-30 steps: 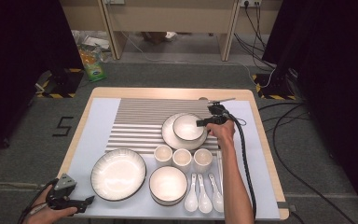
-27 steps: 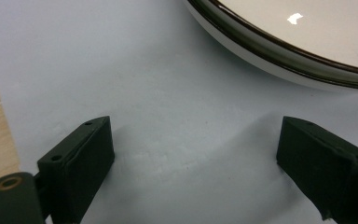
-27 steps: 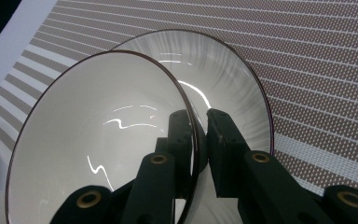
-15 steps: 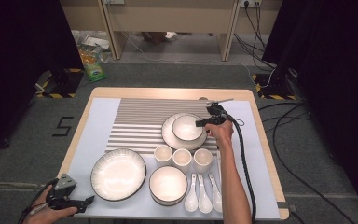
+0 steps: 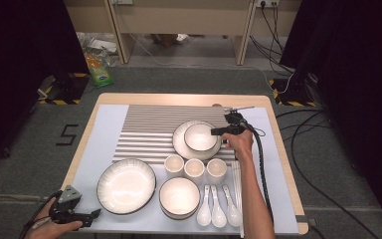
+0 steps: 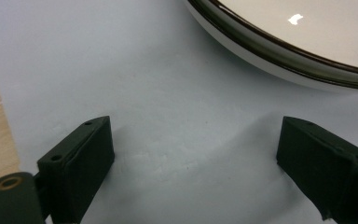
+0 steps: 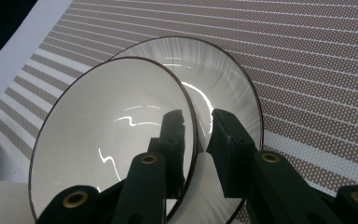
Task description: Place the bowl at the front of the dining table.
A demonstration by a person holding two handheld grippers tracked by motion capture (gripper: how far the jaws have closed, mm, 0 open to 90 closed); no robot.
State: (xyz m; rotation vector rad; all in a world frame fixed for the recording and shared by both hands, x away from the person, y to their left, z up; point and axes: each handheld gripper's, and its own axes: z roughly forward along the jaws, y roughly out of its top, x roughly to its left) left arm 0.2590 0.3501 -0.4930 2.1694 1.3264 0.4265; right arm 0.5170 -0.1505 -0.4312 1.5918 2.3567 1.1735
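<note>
A small white bowl [image 5: 200, 137] with a dark rim sits in a shallow white plate [image 5: 181, 142] on the striped mat. My right gripper [image 5: 218, 132] is at the bowl's right edge. In the right gripper view the bowl [image 7: 102, 135] has its rim between my jaws, one jaw inside and the other outside over the plate [image 7: 223, 79]. The right gripper [image 7: 196, 122] has just been opening, and a gap shows beside the outer jaw. My left gripper [image 5: 95, 214] rests open at the near left corner. It [image 6: 193, 144] holds nothing, just short of the large plate [image 6: 307, 42].
The large plate [image 5: 126, 185], a bowl [image 5: 179, 195], three cups [image 5: 195, 168] and three spoons [image 5: 218, 211] line the near half of the table. Chopsticks [image 5: 236, 172] lie under my right forearm. The striped mat [image 5: 144, 132] is bare at the left.
</note>
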